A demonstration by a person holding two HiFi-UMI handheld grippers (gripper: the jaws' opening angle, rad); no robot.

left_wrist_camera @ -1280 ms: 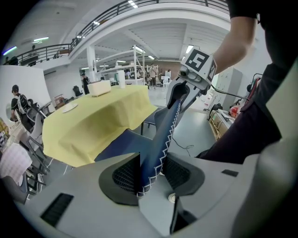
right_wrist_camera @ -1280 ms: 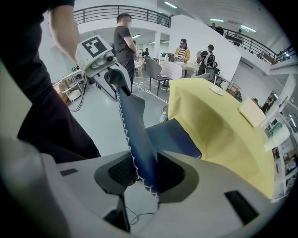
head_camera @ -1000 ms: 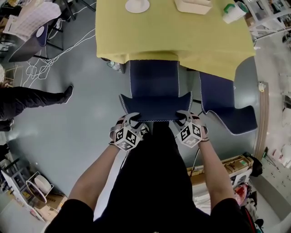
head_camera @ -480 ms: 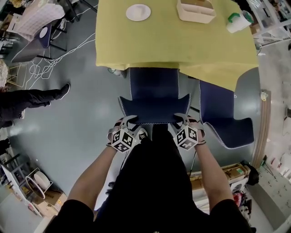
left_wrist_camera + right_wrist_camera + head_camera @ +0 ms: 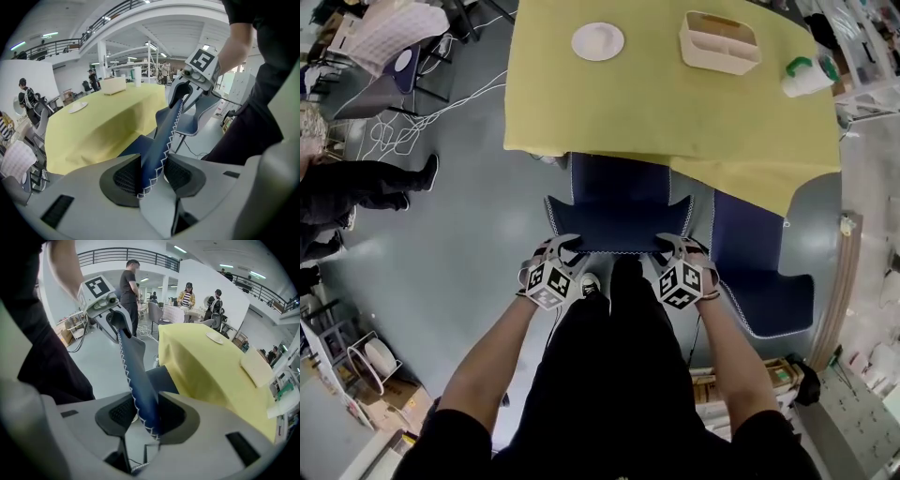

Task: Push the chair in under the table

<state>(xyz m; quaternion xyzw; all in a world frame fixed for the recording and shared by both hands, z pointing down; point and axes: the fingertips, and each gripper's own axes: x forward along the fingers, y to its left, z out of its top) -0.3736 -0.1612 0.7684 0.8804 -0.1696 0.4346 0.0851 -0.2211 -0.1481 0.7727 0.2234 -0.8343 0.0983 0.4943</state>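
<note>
Head view: I have both claws on the top edge of the backrest (image 5: 619, 232) of the dark blue padded chair (image 5: 619, 178) with white zigzag stitching. The left claw (image 5: 565, 249) is at the left end of that edge and the right claw (image 5: 673, 247) at its right end.

Left gripper view: the ribbed black pads (image 5: 125, 177) pinch the stitched backrest edge, which runs up between them. Right gripper view: the same condition applies, with the pads (image 5: 123, 412) pressed on the blue padding from both sides.

Chair position: the front of the seat lies beneath the hanging yellow cloth at the near edge of the surface (image 5: 675, 122). The rear of the seat and the backrest stand clear of that edge, over the grey floor (image 5: 469, 253).

A second dark blue chair (image 5: 764, 272) of the same pattern stands just beside the first, at the near right corner of the surface, also partly under the cloth.

On the surface I see a white round plate (image 5: 598, 41) near the far left corner, a beige divided caddy (image 5: 719, 41) along the far edge, and a white cup with a green lid (image 5: 806, 75) lying at the right edge.
</note>
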